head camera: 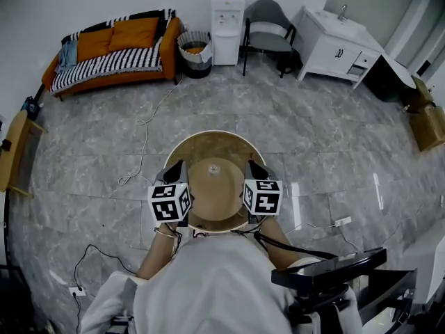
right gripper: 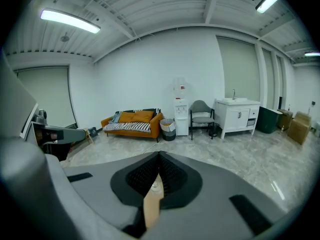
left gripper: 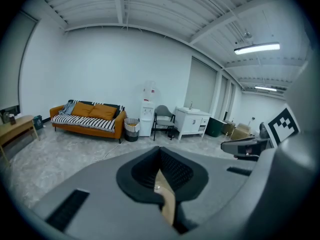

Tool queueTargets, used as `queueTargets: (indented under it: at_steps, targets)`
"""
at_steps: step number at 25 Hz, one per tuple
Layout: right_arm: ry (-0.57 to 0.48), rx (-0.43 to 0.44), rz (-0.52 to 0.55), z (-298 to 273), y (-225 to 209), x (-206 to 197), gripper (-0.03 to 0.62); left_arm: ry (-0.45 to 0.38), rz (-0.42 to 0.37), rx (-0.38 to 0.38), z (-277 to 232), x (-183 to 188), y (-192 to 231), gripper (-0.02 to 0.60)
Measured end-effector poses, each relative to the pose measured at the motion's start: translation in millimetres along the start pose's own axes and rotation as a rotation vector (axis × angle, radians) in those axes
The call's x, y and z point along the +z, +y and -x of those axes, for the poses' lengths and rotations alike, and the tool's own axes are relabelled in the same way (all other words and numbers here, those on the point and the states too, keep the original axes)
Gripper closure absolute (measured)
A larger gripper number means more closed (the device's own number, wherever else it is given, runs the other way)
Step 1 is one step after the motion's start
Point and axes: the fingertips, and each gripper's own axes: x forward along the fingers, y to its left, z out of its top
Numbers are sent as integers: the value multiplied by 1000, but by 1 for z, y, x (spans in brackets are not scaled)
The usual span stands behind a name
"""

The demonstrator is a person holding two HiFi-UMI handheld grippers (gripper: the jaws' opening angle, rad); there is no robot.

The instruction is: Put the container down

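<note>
A round tan container [head camera: 217, 160] with a domed middle hangs in front of the person, above the grey stone floor. My left gripper [head camera: 178, 179] is shut on its left rim and my right gripper [head camera: 253, 177] is shut on its right rim. In the left gripper view the left gripper [left gripper: 161, 173] has its black pads pressed on a thin tan rim edge [left gripper: 168, 204]. The right gripper view gives the same picture: the right gripper [right gripper: 158, 173] is clamped on the tan rim edge [right gripper: 151, 204]. What lies directly under the container is hidden.
An orange sofa [head camera: 115, 51], a basket [head camera: 195, 53], a water dispenser [head camera: 227, 28], a chair [head camera: 268, 37] and a white sink cabinet [head camera: 335, 44] line the far wall. Cables [head camera: 142, 148] trail on the floor. A wooden table [head camera: 15, 152] stands left, and a black frame [head camera: 334, 270] sits near right.
</note>
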Motion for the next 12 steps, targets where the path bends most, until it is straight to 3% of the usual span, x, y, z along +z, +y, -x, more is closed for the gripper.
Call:
queueTargets:
  at_steps: [12]
  targets:
    - [8, 9, 9, 7, -4, -1, 571, -3, 10, 25, 7, -4, 0, 574]
